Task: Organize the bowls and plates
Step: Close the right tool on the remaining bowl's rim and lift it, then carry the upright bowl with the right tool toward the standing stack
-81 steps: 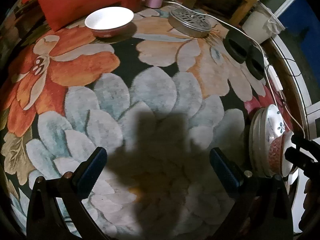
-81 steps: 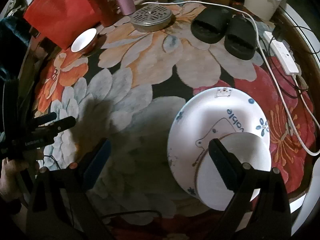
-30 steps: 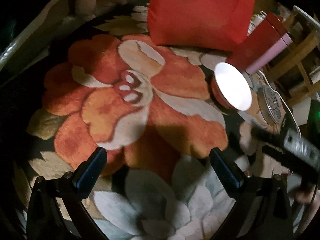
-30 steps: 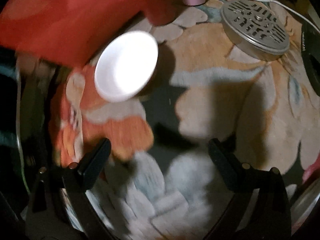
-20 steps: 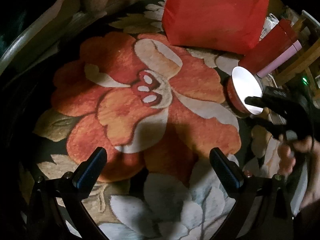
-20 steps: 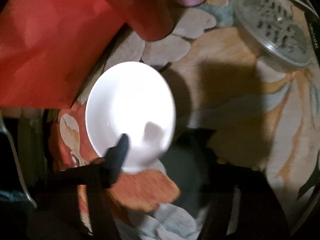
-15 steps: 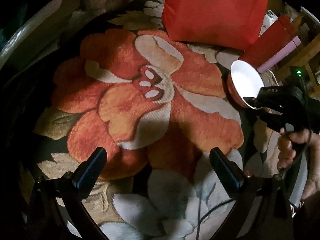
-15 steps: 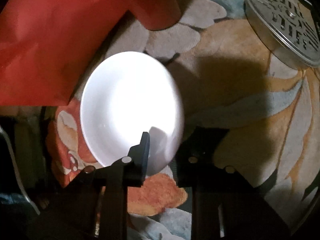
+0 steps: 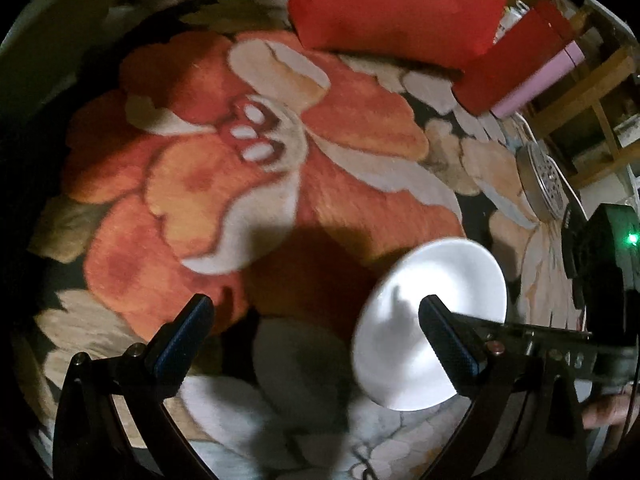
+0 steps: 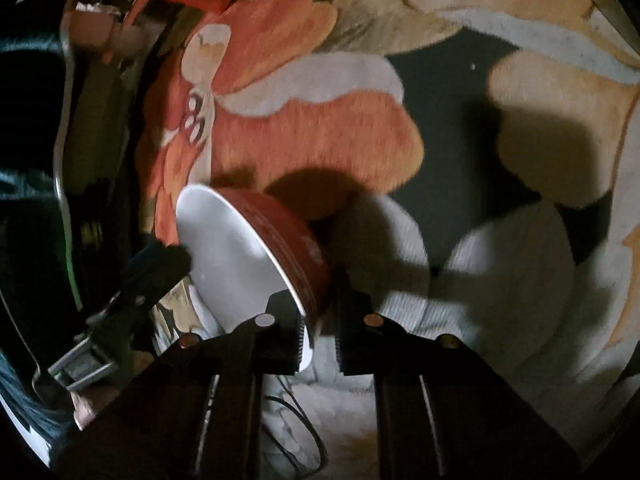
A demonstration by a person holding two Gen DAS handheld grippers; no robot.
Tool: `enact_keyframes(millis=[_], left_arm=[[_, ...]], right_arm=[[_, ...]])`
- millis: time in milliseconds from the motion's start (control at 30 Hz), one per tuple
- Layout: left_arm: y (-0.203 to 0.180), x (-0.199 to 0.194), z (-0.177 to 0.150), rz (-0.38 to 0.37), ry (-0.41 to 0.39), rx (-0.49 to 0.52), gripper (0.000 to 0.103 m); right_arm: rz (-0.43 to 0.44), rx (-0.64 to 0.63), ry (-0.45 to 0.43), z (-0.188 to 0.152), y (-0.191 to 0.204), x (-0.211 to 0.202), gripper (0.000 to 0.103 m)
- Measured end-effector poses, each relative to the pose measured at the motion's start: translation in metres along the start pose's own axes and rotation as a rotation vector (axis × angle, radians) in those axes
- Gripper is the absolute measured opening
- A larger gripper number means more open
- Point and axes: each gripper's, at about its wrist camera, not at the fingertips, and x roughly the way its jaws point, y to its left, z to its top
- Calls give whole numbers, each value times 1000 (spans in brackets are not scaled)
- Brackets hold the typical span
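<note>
A small bowl (image 10: pixel 240 256), white inside and red outside, hangs tilted above the flowered rug (image 10: pixel 312 132). My right gripper (image 10: pixel 318 340) is shut on its near rim, the jaws just closing tight, one finger inside and one outside. In the left wrist view the bowl (image 9: pixel 436 300) shows its white inside at lower right, partly behind my left gripper's right finger. My left gripper (image 9: pixel 316 340) is open with only rug between its fingers. One of its fingertips (image 10: pixel 164 260) comes close to the bowl's far rim; whether it touches I cannot tell.
At the back stand a red bag (image 9: pixel 400 0), a red box (image 9: pixel 516 56) and a pink tumbler (image 9: pixel 540 80). A perforated metal lid (image 9: pixel 544 184) lies at the right near wooden furniture legs (image 9: pixel 592 92). A person's hand (image 9: pixel 604 412) holds the right gripper's body (image 9: pixel 600 280).
My right gripper closed on the bowl's rim beside the red box, lifted it and carried it toward my left gripper, tilting it. The left gripper stayed open and sank slightly.
</note>
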Motion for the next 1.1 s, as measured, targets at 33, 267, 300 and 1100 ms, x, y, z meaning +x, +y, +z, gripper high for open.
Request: enact_keyframes(millis=[33,267,300,1100], left_arm=[[-1,4,-2,-8,8,-2,102],[-15,23,-3,-19,33,1,65],[-16,24,-1,-18,34,5,51],[-110,-38,-63,-167,39,255,8]], right_arm=[[-9,-14,-5,-1,2,0,13],[-98,-34,-82,-4,13,7,16],[-98,-25,-97,-6,10,5,16],[-257,-39,-159,-89,-1,-92,13]])
